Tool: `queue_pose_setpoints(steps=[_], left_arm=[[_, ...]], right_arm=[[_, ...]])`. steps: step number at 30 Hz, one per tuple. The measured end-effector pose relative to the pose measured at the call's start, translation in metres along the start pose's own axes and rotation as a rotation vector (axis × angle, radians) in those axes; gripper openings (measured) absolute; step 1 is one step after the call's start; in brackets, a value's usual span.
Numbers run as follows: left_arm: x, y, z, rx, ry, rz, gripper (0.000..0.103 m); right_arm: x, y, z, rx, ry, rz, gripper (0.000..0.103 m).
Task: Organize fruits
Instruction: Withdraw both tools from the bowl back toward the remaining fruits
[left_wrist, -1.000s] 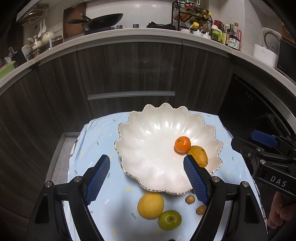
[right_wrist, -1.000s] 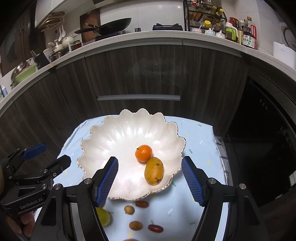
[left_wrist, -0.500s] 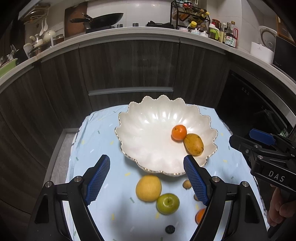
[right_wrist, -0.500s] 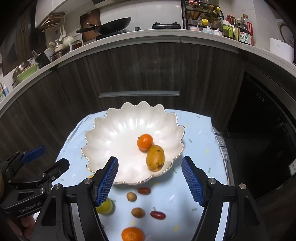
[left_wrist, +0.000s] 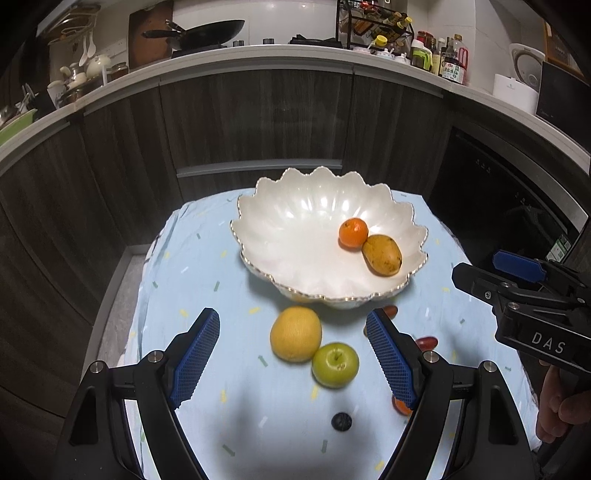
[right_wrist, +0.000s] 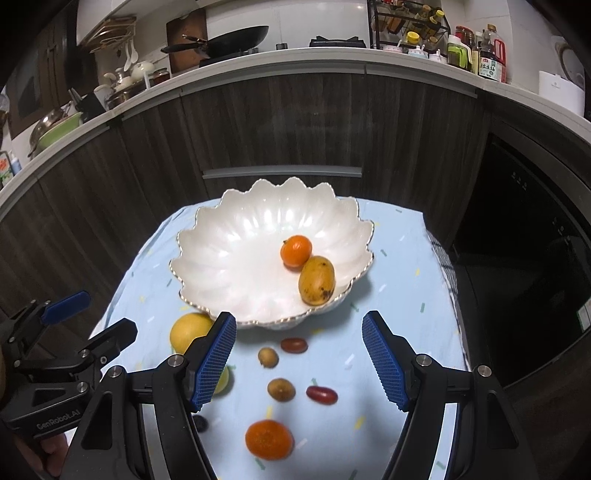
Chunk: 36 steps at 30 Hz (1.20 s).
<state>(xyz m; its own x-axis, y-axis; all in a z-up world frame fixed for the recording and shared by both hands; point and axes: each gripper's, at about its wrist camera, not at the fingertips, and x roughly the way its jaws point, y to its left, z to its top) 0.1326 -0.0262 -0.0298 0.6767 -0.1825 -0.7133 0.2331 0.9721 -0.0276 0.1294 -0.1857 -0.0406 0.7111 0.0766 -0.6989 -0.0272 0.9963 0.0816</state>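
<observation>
I see both my left gripper (left_wrist: 291, 354) and right gripper (right_wrist: 299, 354) spread, empty — bowl (right_wrist: 221, 258) holding 2 fruits.

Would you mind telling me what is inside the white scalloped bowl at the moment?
The white bowl holds a small orange and a yellow mango, touching each other. The rest of its inside looks bare; the near wall hides nothing obvious.

Each camera sits on its tool and looks forward and steeply down between the two blue pads at the table (left_wrist: 192, 288), from close above its near edge. The left view stands a little to the left, the right view to the right. Both share the scalloped bowl (left_wrist: 295, 236) (right_wrist: 236, 258) at 12 o'clock and the kitchen counter (left_wrist: 295, 55) (right_wrist: 295, 59) behind.
</observation>
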Motion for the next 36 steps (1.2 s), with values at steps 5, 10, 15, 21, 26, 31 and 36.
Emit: queue_pose_setpoints(steps=[5, 10, 15, 21, 26, 31, 36], left_arm=[[0.001, -0.003, -0.015, 0.009, 0.020, -0.001, 0.082], [0.003, -0.005, -0.029, 0.020, 0.041, -0.005, 0.082], [0.004, -0.008, -0.042, 0.042, 0.058, -0.006, 0.081], [0.006, -0.012, -0.057, 0.070, 0.073, -0.015, 0.081], [0.010, -0.015, -0.068, 0.090, 0.089, -0.027, 0.081], [0.014, -0.020, -0.077, 0.113, 0.100, -0.042, 0.080], [0.019, -0.024, -0.084, 0.132, 0.110, -0.064, 0.078]], right_arm=[[0.000, 0.003, -0.013, -0.007, 0.015, 0.004, 0.071], [0.000, 0.005, -0.025, -0.015, 0.030, 0.007, 0.071], [0.001, 0.007, -0.039, -0.026, 0.047, 0.009, 0.071], [0.005, 0.008, -0.056, -0.044, 0.064, 0.010, 0.071], [0.008, 0.010, -0.069, -0.061, 0.077, 0.023, 0.071], [0.011, 0.010, -0.079, -0.065, 0.092, 0.035, 0.071], [0.015, 0.011, -0.087, -0.080, 0.106, 0.041, 0.071]])
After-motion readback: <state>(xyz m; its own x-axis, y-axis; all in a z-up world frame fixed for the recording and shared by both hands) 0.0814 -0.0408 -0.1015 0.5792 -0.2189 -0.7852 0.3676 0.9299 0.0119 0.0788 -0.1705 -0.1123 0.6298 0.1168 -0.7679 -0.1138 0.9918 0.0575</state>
